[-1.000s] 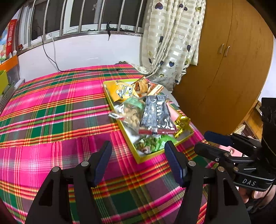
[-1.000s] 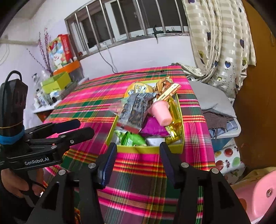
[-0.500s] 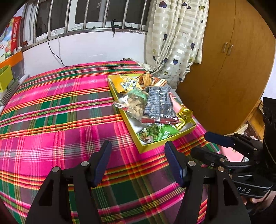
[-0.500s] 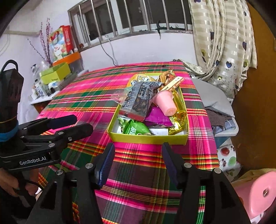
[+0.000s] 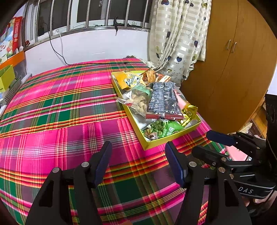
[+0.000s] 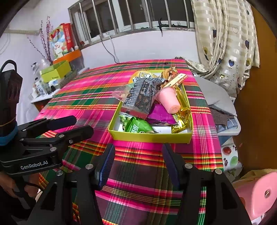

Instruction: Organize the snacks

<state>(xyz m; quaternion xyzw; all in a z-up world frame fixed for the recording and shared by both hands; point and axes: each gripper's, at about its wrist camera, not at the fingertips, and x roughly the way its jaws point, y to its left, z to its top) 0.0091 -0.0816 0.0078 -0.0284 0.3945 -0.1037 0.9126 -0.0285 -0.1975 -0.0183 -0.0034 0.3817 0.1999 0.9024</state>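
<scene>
Both tongs gape, grasping nothing; the left tongs (image 5: 138, 154) and right tongs (image 6: 138, 154) hover over the plaid table (image 5: 69, 110); just ahead sits the yellow tray (image 6: 150, 136), heaped with snack packets (image 6: 140, 98).

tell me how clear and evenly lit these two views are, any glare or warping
Left wrist view: strong fisheye bending of the window bars and wardrobe, dark corner vignette, snacks sharp, glare on the gold wrapper. Right wrist view: same barrel warp; the wall looks pale and bright, the yellow box sharp, and the open right hand-held gripper is dark against the cloth.
</scene>
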